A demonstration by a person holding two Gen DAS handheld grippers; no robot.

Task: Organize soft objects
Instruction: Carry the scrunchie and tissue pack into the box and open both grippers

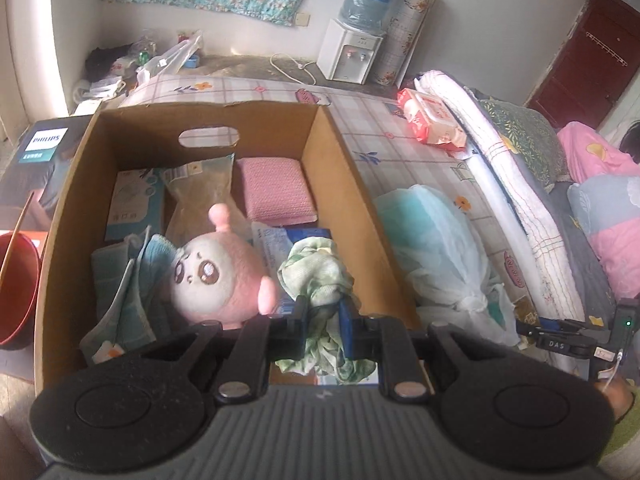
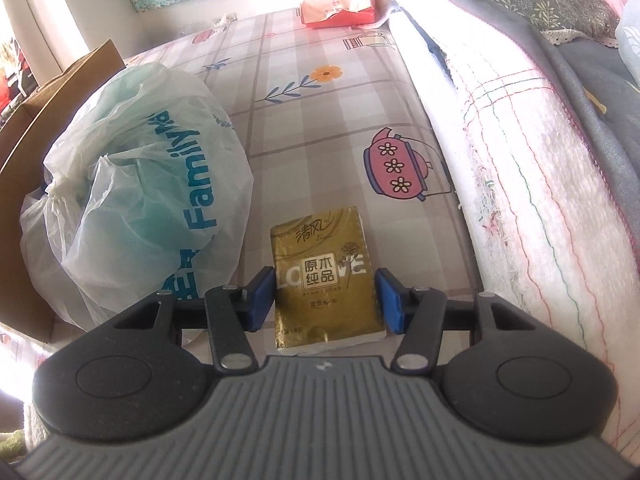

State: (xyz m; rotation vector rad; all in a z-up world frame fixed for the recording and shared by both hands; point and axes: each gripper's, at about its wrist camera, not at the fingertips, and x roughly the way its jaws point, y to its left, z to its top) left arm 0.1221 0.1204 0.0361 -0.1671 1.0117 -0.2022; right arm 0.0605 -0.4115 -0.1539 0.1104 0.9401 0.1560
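My left gripper [image 1: 324, 306] is shut on a crumpled green floral cloth [image 1: 316, 268] and holds it over the near right corner of an open cardboard box [image 1: 340, 152]. Inside the box lie a pink plush toy [image 1: 216, 276], a pink folded pad [image 1: 276, 192], blue-green towels [image 1: 128, 280] and flat packets. In the right wrist view, my right gripper [image 2: 326, 284] straddles a gold pocket tissue pack [image 2: 320, 248] lying on the checked bedsheet [image 2: 320, 120]. Both blue pads touch the pack's long sides.
A knotted white plastic bag [image 2: 152, 184] sits between the box and the tissue pack. A red tissue packet [image 2: 340, 4] lies farther up the bed. Rolled blankets [image 2: 520, 140] border the right side. A red bucket [image 1: 16, 288] and a Philips carton [image 1: 44, 148] stand left of the box.
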